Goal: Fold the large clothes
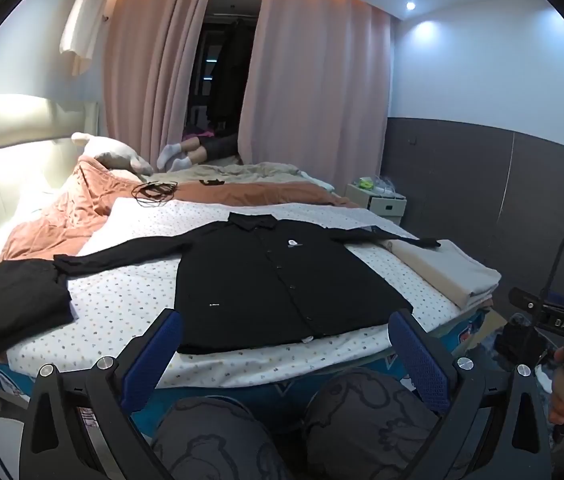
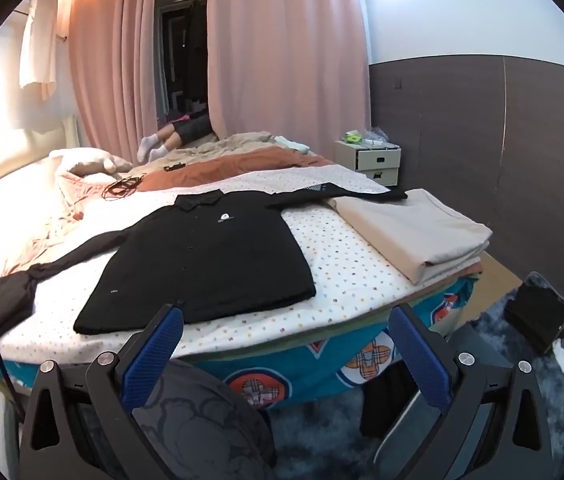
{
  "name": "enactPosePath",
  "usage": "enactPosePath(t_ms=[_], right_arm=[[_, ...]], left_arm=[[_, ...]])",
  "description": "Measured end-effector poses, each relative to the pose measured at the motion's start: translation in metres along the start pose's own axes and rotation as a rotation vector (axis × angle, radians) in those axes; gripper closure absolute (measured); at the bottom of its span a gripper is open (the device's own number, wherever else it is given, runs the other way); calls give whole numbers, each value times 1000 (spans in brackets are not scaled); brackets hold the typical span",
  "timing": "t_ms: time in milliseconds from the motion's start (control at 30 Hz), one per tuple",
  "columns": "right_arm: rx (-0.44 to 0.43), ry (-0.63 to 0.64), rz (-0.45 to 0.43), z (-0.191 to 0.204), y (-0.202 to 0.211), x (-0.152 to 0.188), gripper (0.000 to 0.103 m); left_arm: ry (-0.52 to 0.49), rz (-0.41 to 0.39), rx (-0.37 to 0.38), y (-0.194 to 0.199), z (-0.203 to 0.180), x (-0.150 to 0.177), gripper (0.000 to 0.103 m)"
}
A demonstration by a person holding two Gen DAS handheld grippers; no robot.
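- left wrist: blue fingers (image 1: pixel 168 344) of the left gripper (image 1: pixel 285 354) spread wide, empty; black shirt (image 1: pixel 278 284) lies flat at 12 o'clock, collar far, hem just beyond the tips.
- right wrist: right gripper (image 2: pixel 285 350) likewise released; shirt toward 11 o'clock, probably nearer the left hand.

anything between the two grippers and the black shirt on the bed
Nothing visible does. The black shirt lies flat on the dotted sheet, its hem just beyond the open left gripper and right gripper. Only bare sheet and the bed edge lie between; the beige folded stack sits off to the side.
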State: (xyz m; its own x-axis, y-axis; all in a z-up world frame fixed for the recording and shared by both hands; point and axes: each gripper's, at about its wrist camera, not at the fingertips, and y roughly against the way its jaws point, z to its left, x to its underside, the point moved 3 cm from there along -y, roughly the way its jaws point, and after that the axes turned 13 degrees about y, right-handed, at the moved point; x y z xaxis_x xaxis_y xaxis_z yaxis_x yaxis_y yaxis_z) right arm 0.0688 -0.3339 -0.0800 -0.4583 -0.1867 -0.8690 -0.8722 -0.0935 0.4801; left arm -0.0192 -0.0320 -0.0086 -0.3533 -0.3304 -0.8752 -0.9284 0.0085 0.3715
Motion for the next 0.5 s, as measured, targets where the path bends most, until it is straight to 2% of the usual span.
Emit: enactPosePath(t_ms=[500], right_arm=[[-12, 1, -43, -11, 31, 15, 0]], left_arm=[[-4, -16, -2, 15, -5, 7, 0]])
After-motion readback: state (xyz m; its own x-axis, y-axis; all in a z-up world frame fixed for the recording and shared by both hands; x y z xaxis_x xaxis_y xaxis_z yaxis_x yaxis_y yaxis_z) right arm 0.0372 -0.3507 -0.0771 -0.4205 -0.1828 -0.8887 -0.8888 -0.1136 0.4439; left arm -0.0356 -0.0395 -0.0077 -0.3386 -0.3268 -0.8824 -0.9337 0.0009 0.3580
